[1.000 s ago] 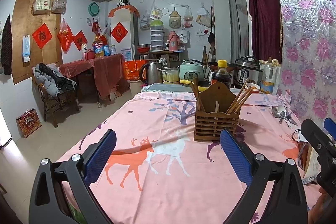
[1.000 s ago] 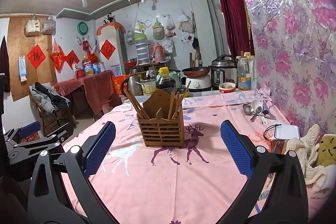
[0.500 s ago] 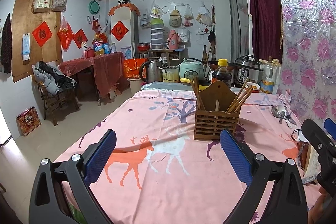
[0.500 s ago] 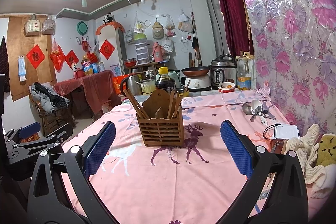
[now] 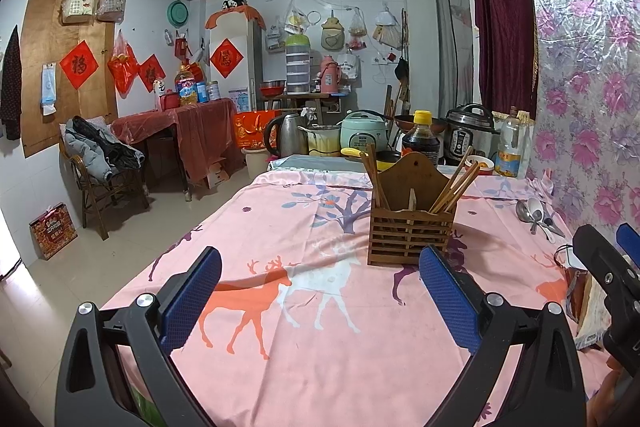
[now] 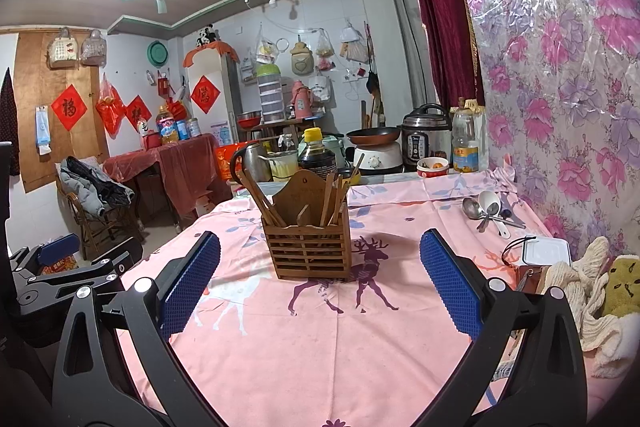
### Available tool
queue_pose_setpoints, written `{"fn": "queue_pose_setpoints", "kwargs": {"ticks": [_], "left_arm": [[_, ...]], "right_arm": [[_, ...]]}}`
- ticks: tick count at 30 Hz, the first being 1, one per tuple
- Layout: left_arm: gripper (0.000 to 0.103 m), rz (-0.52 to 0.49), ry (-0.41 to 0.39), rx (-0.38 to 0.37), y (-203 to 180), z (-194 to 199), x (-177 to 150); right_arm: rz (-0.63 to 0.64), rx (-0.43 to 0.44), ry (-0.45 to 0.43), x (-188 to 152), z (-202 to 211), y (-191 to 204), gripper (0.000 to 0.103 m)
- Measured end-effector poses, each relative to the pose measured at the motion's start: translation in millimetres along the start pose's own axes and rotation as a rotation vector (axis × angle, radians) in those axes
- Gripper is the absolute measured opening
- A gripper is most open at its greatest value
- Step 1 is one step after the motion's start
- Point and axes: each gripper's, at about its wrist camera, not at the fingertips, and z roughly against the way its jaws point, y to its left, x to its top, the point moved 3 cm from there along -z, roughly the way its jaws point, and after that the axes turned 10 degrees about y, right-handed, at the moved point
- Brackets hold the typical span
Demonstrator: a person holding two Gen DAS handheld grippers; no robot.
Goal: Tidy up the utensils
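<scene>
Left gripper (image 5: 320, 291) hovers over the near part of the worktop (image 5: 320, 347), jaws wide, nothing between them. Right gripper (image 6: 320, 275) likewise over the near edge, jaws wide and empty.

A wooden holder (image 6: 310, 247) stands upright near the middle of the worktop, on a pink cloth (image 6: 340, 347) printed with deer. Chopsticks (image 6: 262, 201) lean out of its compartments: one bundle tilted left, another (image 5: 456, 187) tilted right. Exact count not readable.

Spoons (image 6: 486, 209) lie loose in a small pile toward the worktop's far right corner, well apart from the holder; one white, the others metal, handles crossing.

A white lidded box (image 6: 546, 251) sits near the right edge, nearer than the spoons. A dark sauce bottle (image 5: 420, 137) stands behind the holder at the far edge.
</scene>
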Motion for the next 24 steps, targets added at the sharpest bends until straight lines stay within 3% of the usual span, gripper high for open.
{"fn": "queue_pose_setpoints", "kwargs": {"ticks": [24], "left_arm": [[0.097, 0.000, 0.009, -0.008, -2.2, -3.3, -2.6]], "right_arm": [[0.000, -0.001, -0.001, -0.6, 0.0, 0.4, 0.096]]}}
